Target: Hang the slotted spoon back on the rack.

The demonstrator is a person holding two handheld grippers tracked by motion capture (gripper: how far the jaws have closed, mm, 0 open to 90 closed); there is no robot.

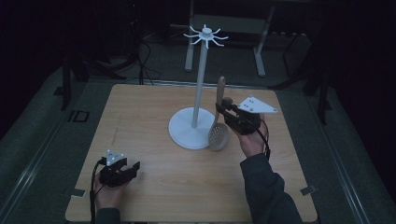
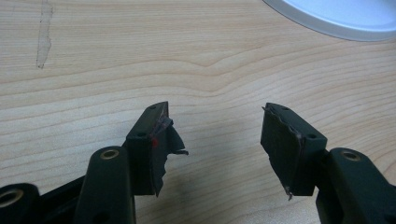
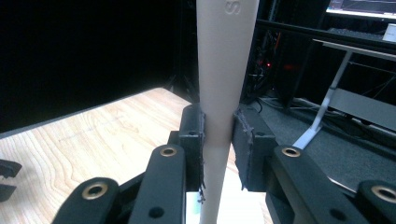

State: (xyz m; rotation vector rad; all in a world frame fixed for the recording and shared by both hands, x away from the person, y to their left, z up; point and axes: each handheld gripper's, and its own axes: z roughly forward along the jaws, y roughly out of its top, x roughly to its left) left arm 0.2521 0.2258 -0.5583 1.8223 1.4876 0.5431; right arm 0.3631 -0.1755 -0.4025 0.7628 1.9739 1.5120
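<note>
Wooden slotted spoon (image 1: 218, 122) is clamped by its handle in the right tongs (image 1: 223, 110), hanging upright with the perforated bowl down, right at the 3 o'clock edge of the white stand (image 1: 196, 112) base, around the table (image 1: 154, 186) middle. From the right gripper view both pads press the handle (image 3: 219, 93) tight. Left tongs (image 1: 132, 167) sit down at 7 o'clock near the table's front edge, jaws spread wide over bare wood, holding nothing.

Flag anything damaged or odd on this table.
The black padding on the left tool is torn: ragged flaps hang off both open jaws. Otherwise, the right tool grips the beige slotted wooden spoon normally.
</note>
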